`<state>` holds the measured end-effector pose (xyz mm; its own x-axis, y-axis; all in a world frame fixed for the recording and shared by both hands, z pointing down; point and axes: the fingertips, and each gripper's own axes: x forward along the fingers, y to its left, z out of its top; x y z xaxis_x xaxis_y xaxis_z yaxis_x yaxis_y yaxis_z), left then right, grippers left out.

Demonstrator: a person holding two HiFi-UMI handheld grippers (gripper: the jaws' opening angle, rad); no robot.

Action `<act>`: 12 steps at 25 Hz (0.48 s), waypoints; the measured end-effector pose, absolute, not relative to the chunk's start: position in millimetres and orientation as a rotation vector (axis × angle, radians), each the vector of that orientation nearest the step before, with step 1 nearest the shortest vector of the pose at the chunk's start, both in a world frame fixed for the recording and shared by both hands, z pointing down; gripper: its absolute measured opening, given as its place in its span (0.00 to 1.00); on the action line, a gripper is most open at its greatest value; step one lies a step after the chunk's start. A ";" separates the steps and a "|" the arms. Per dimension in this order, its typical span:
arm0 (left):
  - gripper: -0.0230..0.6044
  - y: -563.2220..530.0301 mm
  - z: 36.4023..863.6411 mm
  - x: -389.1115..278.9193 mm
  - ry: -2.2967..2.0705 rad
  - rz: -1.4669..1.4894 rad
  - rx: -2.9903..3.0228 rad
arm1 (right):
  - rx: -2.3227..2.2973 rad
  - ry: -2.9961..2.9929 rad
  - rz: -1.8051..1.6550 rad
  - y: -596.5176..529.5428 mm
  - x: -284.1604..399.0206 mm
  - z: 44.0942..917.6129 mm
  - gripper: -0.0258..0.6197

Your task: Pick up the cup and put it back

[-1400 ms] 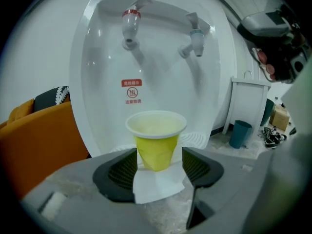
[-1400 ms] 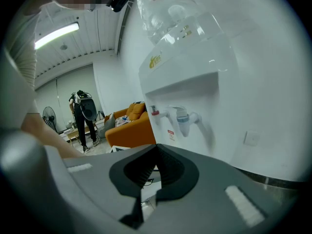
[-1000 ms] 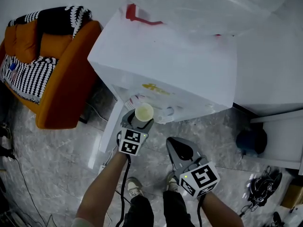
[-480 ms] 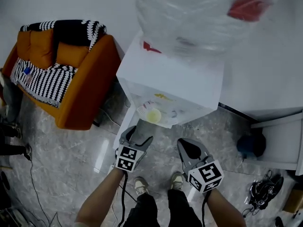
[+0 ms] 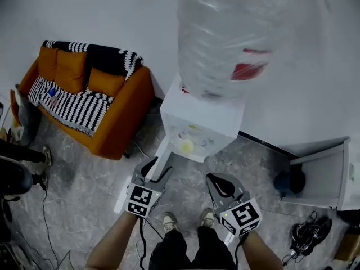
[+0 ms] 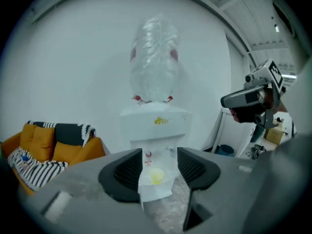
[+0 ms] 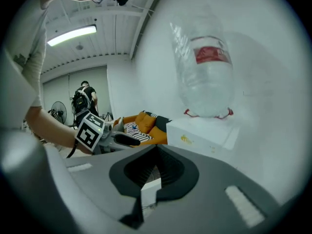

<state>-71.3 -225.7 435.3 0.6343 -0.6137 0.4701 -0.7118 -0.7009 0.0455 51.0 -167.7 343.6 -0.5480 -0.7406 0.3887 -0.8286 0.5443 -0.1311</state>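
Note:
A small pale yellow cup (image 5: pixel 187 146) stands on the drip tray of a white water dispenser (image 5: pixel 202 114). In the left gripper view the cup (image 6: pixel 156 176) shows far off, framed by the jaws but well beyond them. My left gripper (image 5: pixel 159 170) hangs back from the dispenser, open. Its jaws have just been closing and nothing is between them (image 6: pixel 160 152). My right gripper (image 5: pixel 216 180) is beside it to the right, its jaw tips meeting on nothing (image 7: pixel 156 150).
A large clear water bottle (image 5: pixel 230 38) sits on top of the dispenser. An orange sofa (image 5: pixel 90 100) with striped throws stands to the left, a white cabinet (image 5: pixel 323 173) to the right, cables (image 5: pixel 306 229) on the marble floor. A person (image 7: pixel 83 99) stands far behind.
The left gripper let go of the cup, which now stands on the dispenser tray. Both grippers drew back and rose, and the dispenser now looks smaller and farther away.

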 end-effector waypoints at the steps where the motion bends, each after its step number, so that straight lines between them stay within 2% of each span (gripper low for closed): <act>1: 0.41 -220.6 415.2 -73.4 -1.091 0.623 2.649 | 1.313 -2.512 0.423 -165.9 48.0 326.1 0.04; 3: 0.35 -211.2 375.2 -76.4 -1.106 0.591 2.680 | 1.329 -2.536 0.395 -164.5 43.8 291.4 0.04; 9: 0.35 -186.4 260.3 -89.9 -1.170 0.501 2.725 | 1.303 -2.619 0.235 -156.4 31.1 180.7 0.04; 12: 0.29 -171.2 209.3 -91.6 -1.178 0.432 2.779 | 1.308 -2.662 0.140 -148.6 28.9 132.0 0.04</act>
<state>-91.6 -171.2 209.3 0.6620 -0.6898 0.2932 -0.7159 -0.6978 -0.0255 28.9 -148.6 132.0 -0.6003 -0.7757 0.1947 -0.7919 0.6106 -0.0086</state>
